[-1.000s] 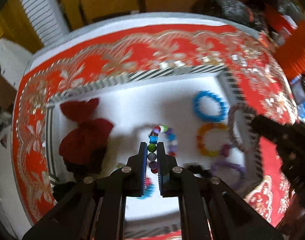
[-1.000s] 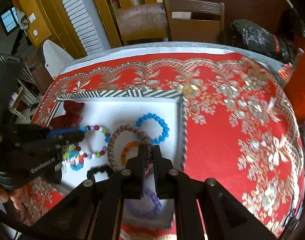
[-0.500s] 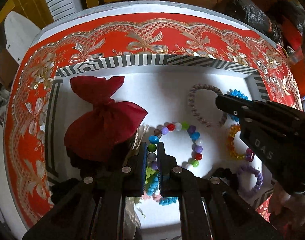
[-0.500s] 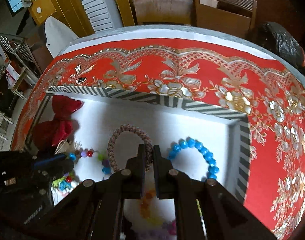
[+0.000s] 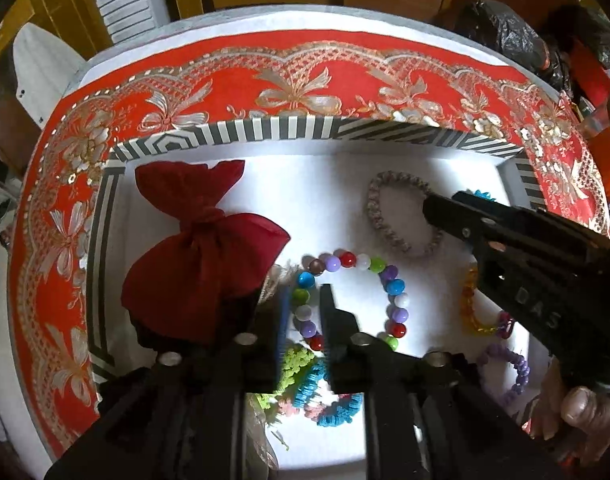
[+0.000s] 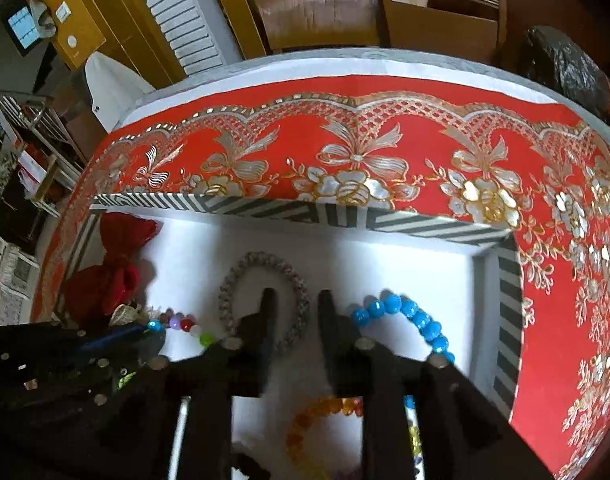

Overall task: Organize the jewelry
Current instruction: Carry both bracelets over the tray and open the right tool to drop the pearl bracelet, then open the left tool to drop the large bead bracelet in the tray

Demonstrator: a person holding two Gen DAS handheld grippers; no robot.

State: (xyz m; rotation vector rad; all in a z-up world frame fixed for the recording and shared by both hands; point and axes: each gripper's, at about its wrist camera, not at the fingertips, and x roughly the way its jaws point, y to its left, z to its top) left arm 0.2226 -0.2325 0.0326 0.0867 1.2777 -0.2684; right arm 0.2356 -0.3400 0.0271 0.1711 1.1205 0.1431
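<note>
Whereas both grippers were clamped a second ago, the right gripper (image 6: 295, 296) has just opened astride the braided bracelet (image 6: 265, 258) mid-tray (image 6: 425, 226). The left gripper (image 5: 305, 294) jaws stand apart around the beaded bracelet (image 5: 395, 286).

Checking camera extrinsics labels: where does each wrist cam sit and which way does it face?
Left wrist: on the left gripper, facing steeply down into the striped tray; own fingers straddle the multicoloured bracelet; right gripper and the hand holding it show at right.
Right wrist: on the right gripper, facing down at the tray's far right corner; own fingers straddle the woven bracelet; left gripper shows lower left.
Shared: tray, red pouch, both bracelets.
</note>
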